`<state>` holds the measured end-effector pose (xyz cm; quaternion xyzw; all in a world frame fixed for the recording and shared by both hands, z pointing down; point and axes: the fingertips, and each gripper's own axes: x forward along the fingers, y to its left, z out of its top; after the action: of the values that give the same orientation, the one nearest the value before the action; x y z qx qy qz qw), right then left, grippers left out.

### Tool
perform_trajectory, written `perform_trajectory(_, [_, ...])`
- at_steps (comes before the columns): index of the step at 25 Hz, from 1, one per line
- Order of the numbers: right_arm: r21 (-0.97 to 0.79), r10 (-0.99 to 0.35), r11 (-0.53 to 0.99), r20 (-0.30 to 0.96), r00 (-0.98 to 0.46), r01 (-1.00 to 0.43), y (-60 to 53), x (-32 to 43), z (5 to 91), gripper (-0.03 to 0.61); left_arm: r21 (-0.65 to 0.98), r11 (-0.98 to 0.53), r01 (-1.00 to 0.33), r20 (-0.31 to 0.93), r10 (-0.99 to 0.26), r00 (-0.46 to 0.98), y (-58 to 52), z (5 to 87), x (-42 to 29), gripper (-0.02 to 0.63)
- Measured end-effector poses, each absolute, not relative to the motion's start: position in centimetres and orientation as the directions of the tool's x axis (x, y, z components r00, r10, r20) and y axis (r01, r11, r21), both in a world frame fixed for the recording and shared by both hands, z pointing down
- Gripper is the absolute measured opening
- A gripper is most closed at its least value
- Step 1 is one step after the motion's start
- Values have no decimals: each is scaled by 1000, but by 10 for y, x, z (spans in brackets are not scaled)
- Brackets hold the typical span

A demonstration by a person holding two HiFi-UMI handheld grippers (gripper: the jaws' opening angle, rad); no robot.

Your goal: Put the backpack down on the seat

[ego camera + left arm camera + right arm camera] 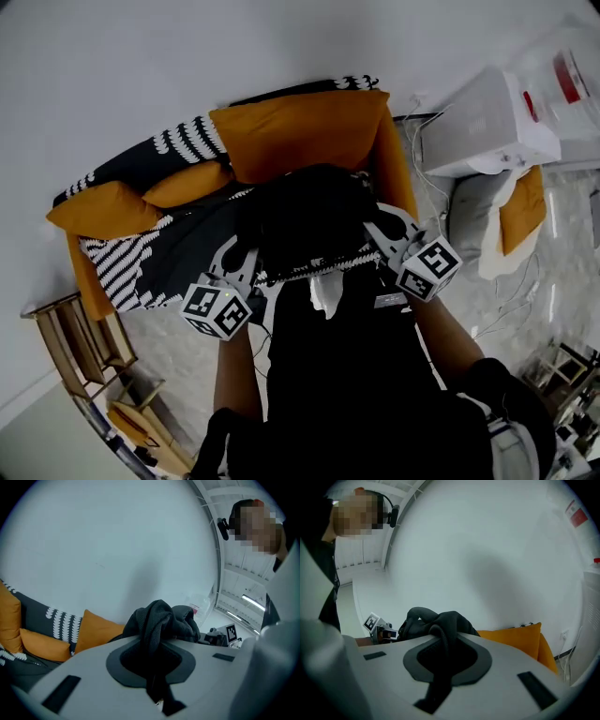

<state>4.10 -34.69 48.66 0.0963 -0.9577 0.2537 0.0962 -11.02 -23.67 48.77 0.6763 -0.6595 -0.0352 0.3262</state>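
Head view: backpack (309, 220) lengthwise along sofa (302, 131)

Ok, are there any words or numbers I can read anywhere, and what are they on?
No words or numbers can be read anywhere.
Red stickers on the white boxes: too blurred to read.
The two cubes: only black-and-white square patterns, no letters.
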Motion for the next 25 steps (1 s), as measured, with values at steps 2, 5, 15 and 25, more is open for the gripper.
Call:
perform_trajectory(2, [-486,-110,847,232,-967,-213,-352,34,500,46,490,107,-865,397,-911,112,-239,500,-114,40])
perform_trajectory(5, [-515,-81,836,230,-970,-192,-355,23,518,46,496,138,-857,415,-905,95,-241,519,-120,40])
perform_trajectory(15, [-545,-51,814,282,-958,-203,-364,13,571,46,466,168,-868,484,-870,91,-255,572,-132,40])
perform_trajectory(25, [-565,-58,794,299,-952,-226,-374,6,600,46,447,158,-881,508,-855,104,-274,604,-141,40])
